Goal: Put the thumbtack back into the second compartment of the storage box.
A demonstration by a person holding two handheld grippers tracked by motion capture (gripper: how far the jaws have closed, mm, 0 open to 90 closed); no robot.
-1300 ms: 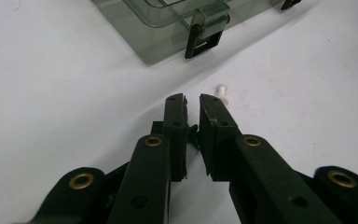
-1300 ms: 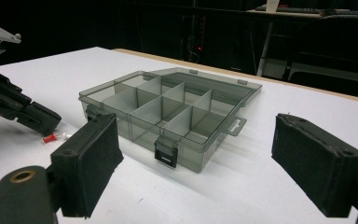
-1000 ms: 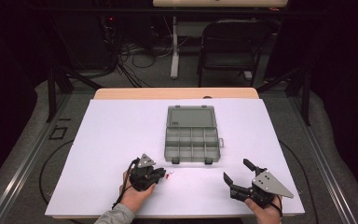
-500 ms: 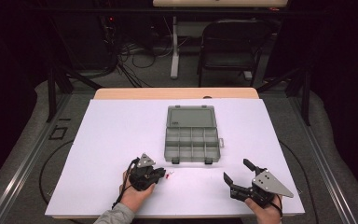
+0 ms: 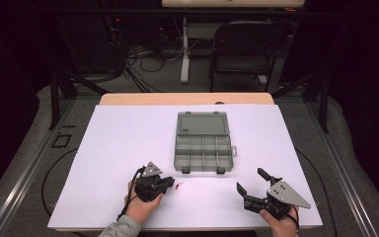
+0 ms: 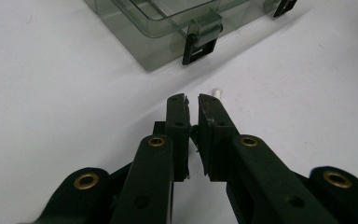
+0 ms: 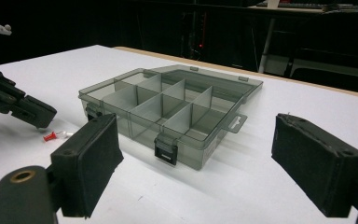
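Observation:
A smoky clear organizer box lies open at the middle of the white table, lid flat behind it and its compartments bare. A small red pushpin with a white piece beside it lies on the sheet in front of the box's left latch. My left gripper is low over the table with its jaws shut and nothing visible between them, tips just short of the pin. My right gripper stands open at the front right, aimed at the box, its pads wide apart.
The white table has free room left of the box and along the front. A wooden edge runs along the far side. Beyond it on the dark floor stand a black chair and cables.

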